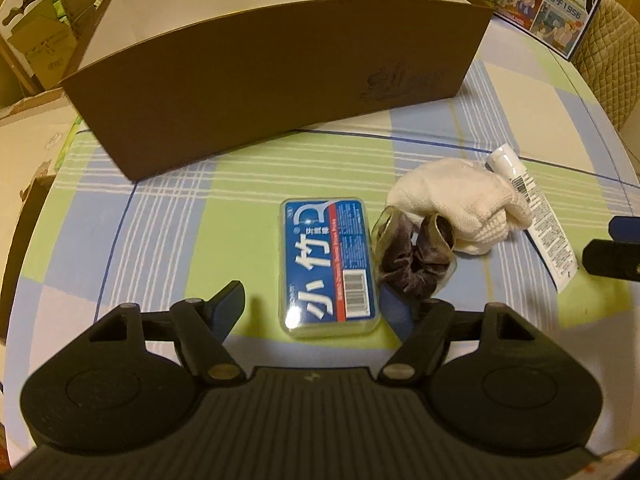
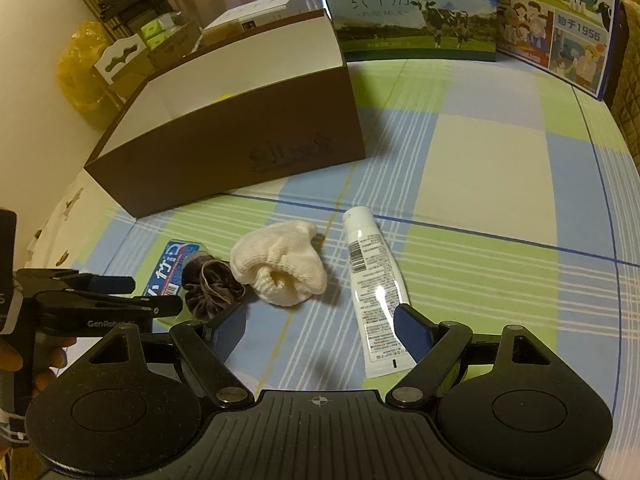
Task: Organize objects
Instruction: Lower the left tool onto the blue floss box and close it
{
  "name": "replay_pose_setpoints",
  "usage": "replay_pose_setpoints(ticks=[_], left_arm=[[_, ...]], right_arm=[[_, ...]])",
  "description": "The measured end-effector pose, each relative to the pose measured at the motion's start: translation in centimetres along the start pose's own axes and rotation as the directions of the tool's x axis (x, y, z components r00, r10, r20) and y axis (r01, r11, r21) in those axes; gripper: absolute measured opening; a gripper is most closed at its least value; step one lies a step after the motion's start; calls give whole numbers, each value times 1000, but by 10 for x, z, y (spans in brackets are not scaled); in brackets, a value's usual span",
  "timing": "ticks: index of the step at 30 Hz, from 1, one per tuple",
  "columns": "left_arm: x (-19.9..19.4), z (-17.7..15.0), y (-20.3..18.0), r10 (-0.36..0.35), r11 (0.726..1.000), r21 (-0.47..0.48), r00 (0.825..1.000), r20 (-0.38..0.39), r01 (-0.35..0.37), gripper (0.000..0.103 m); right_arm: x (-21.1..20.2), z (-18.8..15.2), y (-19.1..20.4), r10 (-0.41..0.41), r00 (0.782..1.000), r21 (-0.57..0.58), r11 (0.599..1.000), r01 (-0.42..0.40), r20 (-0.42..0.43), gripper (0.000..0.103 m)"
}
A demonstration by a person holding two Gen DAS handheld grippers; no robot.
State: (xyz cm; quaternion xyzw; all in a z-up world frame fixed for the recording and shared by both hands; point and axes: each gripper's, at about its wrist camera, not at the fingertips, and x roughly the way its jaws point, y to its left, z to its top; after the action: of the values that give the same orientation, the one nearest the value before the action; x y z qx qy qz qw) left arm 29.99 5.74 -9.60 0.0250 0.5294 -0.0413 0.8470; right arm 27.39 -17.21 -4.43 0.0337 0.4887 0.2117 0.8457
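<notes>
- The left gripper [image 1: 312, 300] has its jaws apart on both sides of the blue floss case [image 1: 330, 266], not touching it.
- The case lies in front of the brown box [image 1: 276, 92], beside the dark scrunchie [image 1: 414, 258].
- The right gripper [image 2: 320, 326] is wide open and empty.

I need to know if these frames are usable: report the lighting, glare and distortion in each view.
Left wrist view: warm yellowish indoor light, strong fisheye bending of the brown box, dark vignetted corners, the blue floss case sharp enough to read. Right wrist view: same warm cast, a bright glare streak on the white tube, the table edge curved, slightly soft background cartons.
</notes>
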Motion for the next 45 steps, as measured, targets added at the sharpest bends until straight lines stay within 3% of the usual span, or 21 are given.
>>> replay_pose_setpoints(ticks=[5, 11, 17, 23, 29, 34, 45], left_arm=[[8, 4, 5, -6, 1000, -1, 1000, 7, 6, 53], [6, 0, 23, 7, 1000, -27, 999, 33, -6, 53], [-1, -12, 46, 37, 996, -84, 999, 17, -36, 53], [-3, -18, 49, 22, 994, -106, 1000, 0, -21, 53], [3, -8, 50, 34, 993, -114, 999, 8, -33, 56], [7, 1, 50, 50, 993, -106, 999, 22, -47, 53], [10, 6, 55, 61, 992, -113, 998, 20, -58, 53]], right_arm=[[1, -1, -1, -1, 1000, 1, 1000, 1, -4, 79], [3, -1, 0, 0, 1000, 3, 1000, 0, -9, 79], [7, 0, 3, 8, 1000, -4, 1000, -8, -17, 79], [13, 3, 10, 16, 1000, -37, 999, -17, -22, 79], [22, 12, 21, 10, 1000, -115, 993, -11, -4, 79], [33, 18, 30, 18, 1000, -168, 986, -18, -1, 79], [70, 38, 39, 17, 1000, -198, 980, -20, -13, 79]])
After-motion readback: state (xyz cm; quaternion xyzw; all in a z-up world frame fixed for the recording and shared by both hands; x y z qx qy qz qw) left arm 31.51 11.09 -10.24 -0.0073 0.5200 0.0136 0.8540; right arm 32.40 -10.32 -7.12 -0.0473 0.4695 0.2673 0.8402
